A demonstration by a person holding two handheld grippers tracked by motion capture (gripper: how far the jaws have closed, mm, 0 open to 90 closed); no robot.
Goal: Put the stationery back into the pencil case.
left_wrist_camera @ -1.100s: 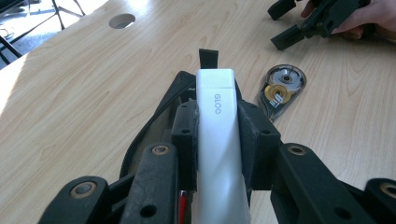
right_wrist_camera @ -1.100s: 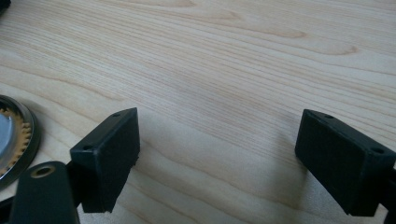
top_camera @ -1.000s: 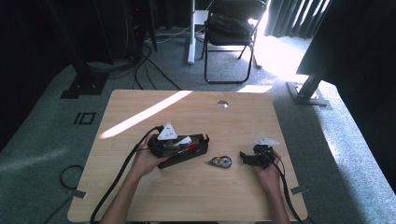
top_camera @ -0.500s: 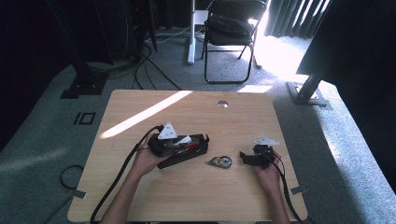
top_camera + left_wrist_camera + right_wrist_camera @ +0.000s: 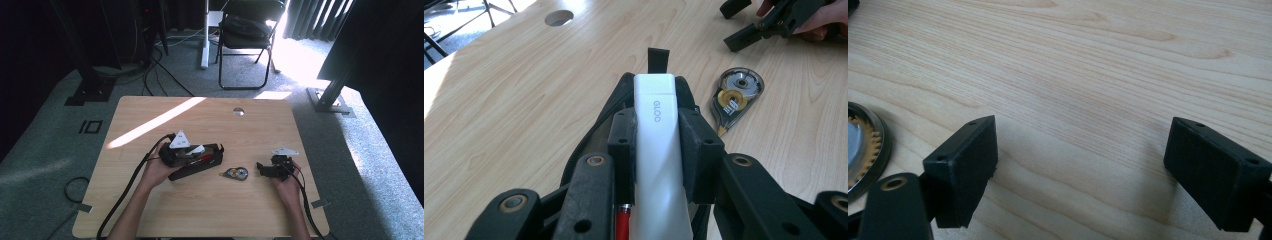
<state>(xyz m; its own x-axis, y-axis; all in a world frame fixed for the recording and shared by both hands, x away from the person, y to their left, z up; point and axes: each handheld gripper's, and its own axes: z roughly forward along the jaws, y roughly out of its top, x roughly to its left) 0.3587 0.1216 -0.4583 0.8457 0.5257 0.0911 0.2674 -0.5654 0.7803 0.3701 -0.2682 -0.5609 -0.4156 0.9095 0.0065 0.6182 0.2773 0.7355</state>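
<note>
1. the left hand-held gripper is closed on a white glue stick, above a black case on the counter.
2. the right hand-held gripper is open, with nothing between its jaws, low over the counter.
3. a tape roller lies between the two grippers, just beside the case.

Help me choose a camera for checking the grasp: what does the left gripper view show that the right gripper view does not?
The left gripper view has the left gripper shut on a white glue stick marked GLOO over a black pencil case, a red pen below, and the whole correction tape dispenser. The right gripper view has the right gripper with jaws wide apart and nothing between them. Both share the wooden table and the dispenser, just an edge in the right gripper view.
</note>
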